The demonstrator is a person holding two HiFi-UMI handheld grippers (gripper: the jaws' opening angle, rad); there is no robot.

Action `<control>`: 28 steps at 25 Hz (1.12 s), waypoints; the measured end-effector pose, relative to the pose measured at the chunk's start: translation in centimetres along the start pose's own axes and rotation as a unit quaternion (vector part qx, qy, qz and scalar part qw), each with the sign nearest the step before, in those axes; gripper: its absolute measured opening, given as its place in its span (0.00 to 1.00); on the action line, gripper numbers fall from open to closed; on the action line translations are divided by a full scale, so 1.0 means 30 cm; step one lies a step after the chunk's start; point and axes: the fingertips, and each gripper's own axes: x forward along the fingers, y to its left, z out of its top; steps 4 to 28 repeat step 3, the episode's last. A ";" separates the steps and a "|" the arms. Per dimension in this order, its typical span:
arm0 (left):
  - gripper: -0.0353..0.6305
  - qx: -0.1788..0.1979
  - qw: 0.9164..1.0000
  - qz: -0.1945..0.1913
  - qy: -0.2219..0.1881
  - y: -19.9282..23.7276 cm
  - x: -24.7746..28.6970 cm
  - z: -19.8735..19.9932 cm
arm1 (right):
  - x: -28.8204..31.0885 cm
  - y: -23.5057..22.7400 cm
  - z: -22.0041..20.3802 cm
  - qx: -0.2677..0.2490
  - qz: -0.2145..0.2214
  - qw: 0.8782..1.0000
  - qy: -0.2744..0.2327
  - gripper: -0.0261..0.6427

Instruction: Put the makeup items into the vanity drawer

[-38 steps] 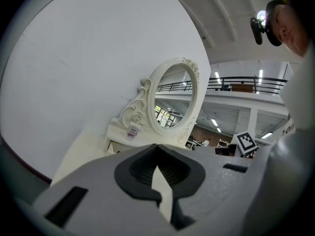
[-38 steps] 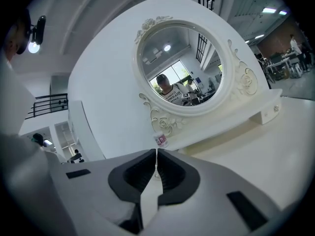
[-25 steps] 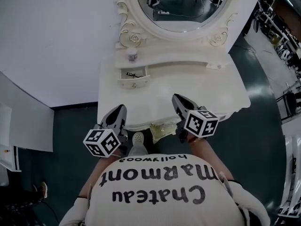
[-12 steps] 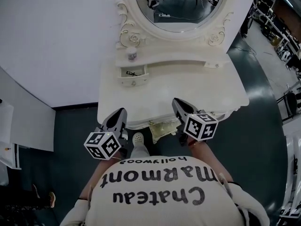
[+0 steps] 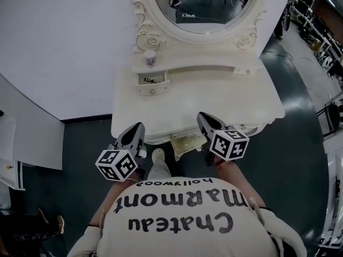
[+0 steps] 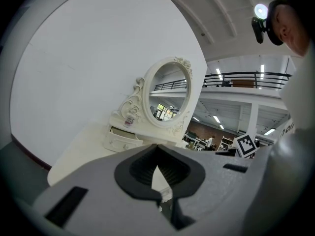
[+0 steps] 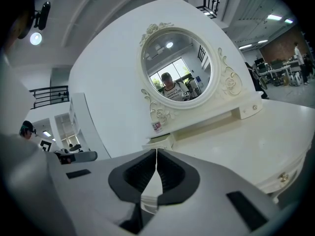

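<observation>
The white vanity table (image 5: 214, 98) stands in front of me under an oval mirror (image 5: 203, 4). Its small left drawer (image 5: 152, 82) is pulled open, and a thin dark item (image 5: 150, 80) lies inside. A small jar (image 5: 150, 58) with a pink label stands on the shelf above the drawer. That drawer (image 6: 119, 138) and jar (image 6: 130, 121) show in the left gripper view, and the drawer (image 7: 160, 142) and jar (image 7: 157, 126) in the right gripper view. My left gripper (image 5: 140, 127) hovers at the table's front left edge, my right gripper (image 5: 201, 116) at the front middle. Both are shut and hold nothing.
A pale yellowish thing (image 5: 187, 143) shows below the table's front edge between the grippers. A white shoe (image 5: 158, 157) stands on the dark floor (image 5: 300, 159). A white wall (image 5: 64, 47) runs behind the vanity on the left. Racks and furniture (image 5: 321, 47) stand far right.
Both grippers have stayed almost still at the table's front edge, shut. The head view has shifted only slightly.
</observation>
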 end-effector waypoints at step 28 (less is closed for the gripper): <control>0.06 0.001 1.000 0.001 0.001 -0.002 0.001 -0.005 | -0.006 -0.009 -0.004 -0.001 -0.002 1.000 0.000 0.09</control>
